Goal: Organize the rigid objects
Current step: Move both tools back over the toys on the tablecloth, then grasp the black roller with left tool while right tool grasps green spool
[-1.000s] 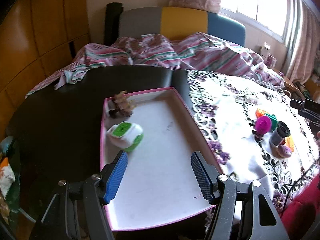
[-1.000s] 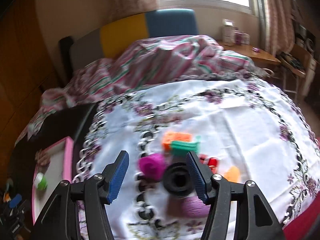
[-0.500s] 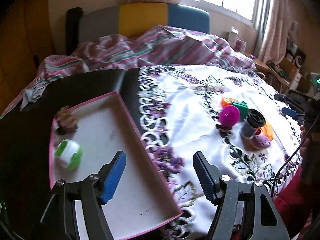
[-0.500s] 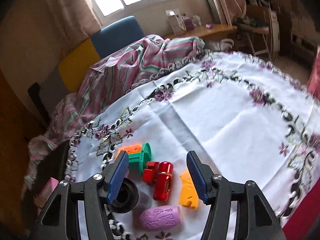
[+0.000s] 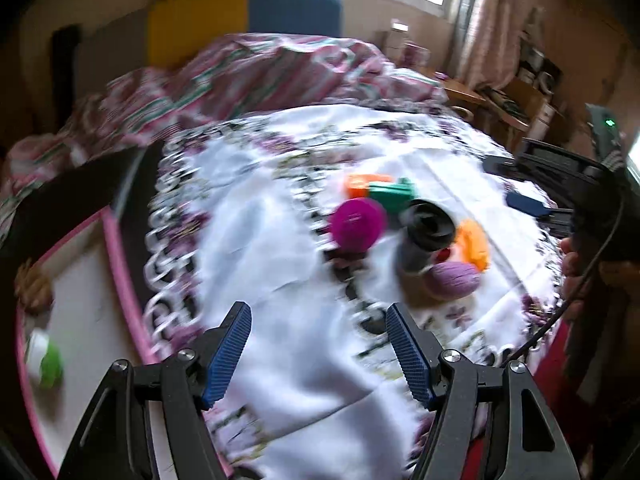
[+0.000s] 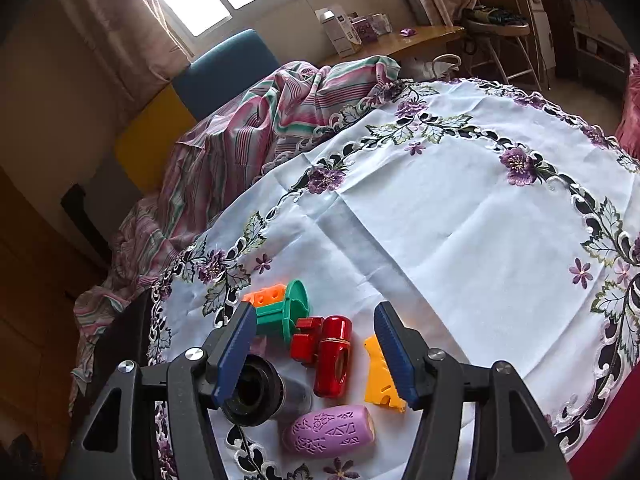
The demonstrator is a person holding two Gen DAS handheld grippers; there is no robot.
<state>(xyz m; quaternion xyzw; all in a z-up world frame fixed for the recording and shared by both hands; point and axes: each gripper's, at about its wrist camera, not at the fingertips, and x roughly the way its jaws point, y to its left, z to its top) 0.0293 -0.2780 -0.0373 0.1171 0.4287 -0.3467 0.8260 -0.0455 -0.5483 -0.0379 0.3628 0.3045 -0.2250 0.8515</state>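
— How much of the sorting is judged done?

— Little, it seems. Two things are seen in the pink-rimmed tray (image 5: 116,264) at the far left of the table: a green-and-white toy (image 5: 44,360) and a brownish thing (image 5: 34,288), too blurred to be named. The rest is left on the embroidered tablecloth (image 6: 460,216).

— What is counted there?

— A cluster near the right gripper (image 6: 315,354): a red cylinder (image 6: 332,356), a yellow piece (image 6: 382,384), a purple patterned capsule (image 6: 330,432), a black cup (image 6: 252,390), a green spool (image 6: 286,314) and an orange block (image 6: 266,295). A magenta ball (image 5: 358,224) is shown only in the left view.

— And the fingers?

— On both grippers they are held apart, nothing pressed. The red cylinder is framed between the right pair but not touched. The left gripper (image 5: 318,350) is empty over bare cloth — well short of the cluster.

— So what is left?

— Seven pieces are to be carried over, by this count.
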